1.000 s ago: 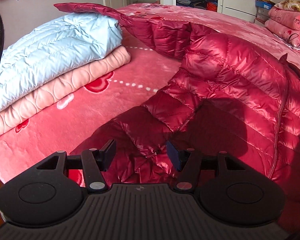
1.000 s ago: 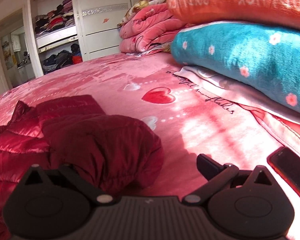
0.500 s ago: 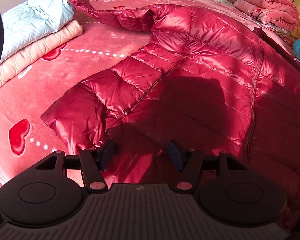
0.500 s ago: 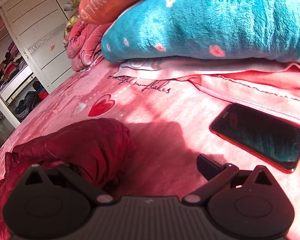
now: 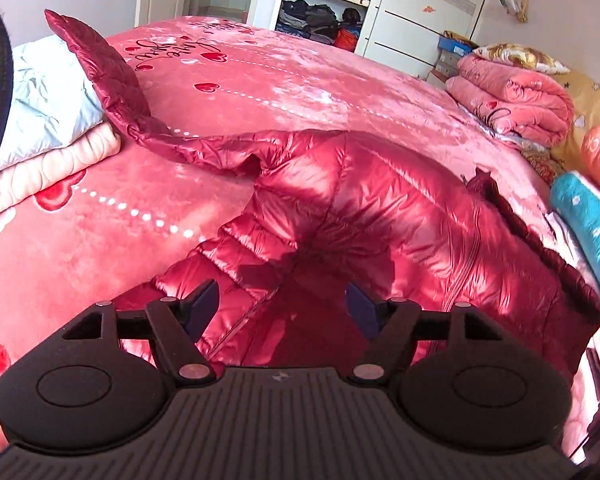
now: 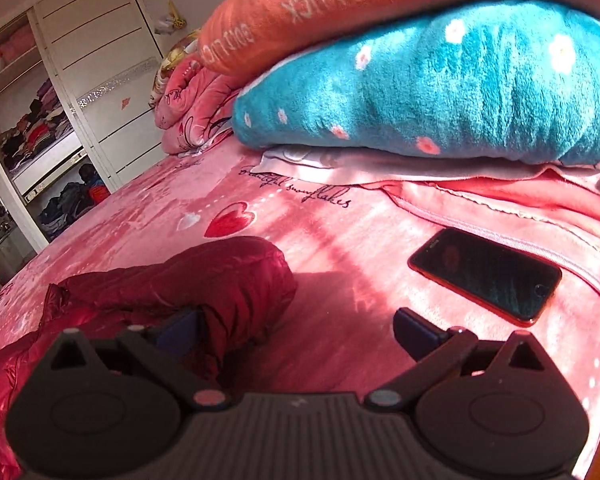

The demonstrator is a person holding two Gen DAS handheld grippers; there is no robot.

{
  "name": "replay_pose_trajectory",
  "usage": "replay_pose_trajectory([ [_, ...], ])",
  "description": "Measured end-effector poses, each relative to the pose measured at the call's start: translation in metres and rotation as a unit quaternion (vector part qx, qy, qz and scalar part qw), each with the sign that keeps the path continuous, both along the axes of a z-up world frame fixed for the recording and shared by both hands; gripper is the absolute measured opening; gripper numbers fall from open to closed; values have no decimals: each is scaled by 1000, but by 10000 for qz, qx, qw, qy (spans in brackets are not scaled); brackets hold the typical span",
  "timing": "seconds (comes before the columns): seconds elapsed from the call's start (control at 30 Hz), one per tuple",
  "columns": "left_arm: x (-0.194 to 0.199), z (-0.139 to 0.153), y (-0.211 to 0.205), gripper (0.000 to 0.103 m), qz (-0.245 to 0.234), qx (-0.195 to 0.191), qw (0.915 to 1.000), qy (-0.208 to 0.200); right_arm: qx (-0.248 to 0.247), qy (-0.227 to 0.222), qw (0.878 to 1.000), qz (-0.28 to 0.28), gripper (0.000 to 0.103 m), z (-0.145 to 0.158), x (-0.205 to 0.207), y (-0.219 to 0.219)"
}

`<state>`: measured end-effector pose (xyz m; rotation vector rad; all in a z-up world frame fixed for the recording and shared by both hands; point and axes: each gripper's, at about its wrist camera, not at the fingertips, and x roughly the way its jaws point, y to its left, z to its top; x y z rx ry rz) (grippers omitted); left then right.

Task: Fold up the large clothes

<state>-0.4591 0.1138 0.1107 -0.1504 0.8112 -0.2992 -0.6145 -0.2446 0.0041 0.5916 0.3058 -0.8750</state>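
Red jacket near bed edge

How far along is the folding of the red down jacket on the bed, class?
Done: the red down jacket lies spread on the bed, beside a stack of folded clothes. In hand: nothing; the left gripper has just been opening over the jacket with nothing between its jaws, and the right gripper stands open by a sleeve. Left: no fold shows yet, and one sleeve trails onto the stack.
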Motion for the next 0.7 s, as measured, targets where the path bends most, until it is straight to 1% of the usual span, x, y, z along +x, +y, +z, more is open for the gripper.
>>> replay_pose_trajectory([
  [0.03, 10, -1, -2, 89, 77, -135, 9999, 48, -146, -13, 9999, 61, 102, 3, 1, 6],
  [0.1, 32, -7, -4, 89, 240, -440, 9986, 187, -630, 31, 9976, 294, 102, 12, 10, 23],
  [0.17, 54, -14, -6, 89, 403, -738, 9959, 330, -1180, 51, 9910, 630, 102, 20, 22, 40],
  [0.2, 63, -17, -5, 89, 503, -850, 9943, 389, -1340, 25, 9878, 796, 102, 21, 26, 46],
  [0.27, 80, -18, -3, 88, 688, -941, 9918, 529, -1670, -2, 9785, 1209, 102, 24, 38, 60],
  [0.3, 88, -16, -6, 88, 721, -910, 9917, 558, -1763, 15, 9748, 1365, 102, 23, 45, 65],
  [0.33, 94, -11, -8, 88, 650, -908, 9925, 498, -1807, 22, 9723, 1486, 102, 22, 50, 68],
  [0.37, 101, -5, -11, 88, 555, -892, 9937, 398, -1843, 33, 9691, 1638, 102, 21, 58, 71],
  [0.43, 114, 9, -22, 89, 429, -713, 9964, 162, -1894, 63, 9648, 1823, 102, 19, 71, 75],
  [0.53, 135, 25, -41, 91, 198, -549, 9982, -160, -1953, 105, 9581, 2091, 102, 14, 92, 78],
  [0.63, 163, 28, -68, 92, 25, -254, 9991, -329, -2030, 96, 9526, 2265, 102, 11, 108, 80],
  [0.7, 184, 21, -87, 92, 57, -44, 9990, -440, -2011, 72, 9505, 2370, 102, 7, 117, 79],
])
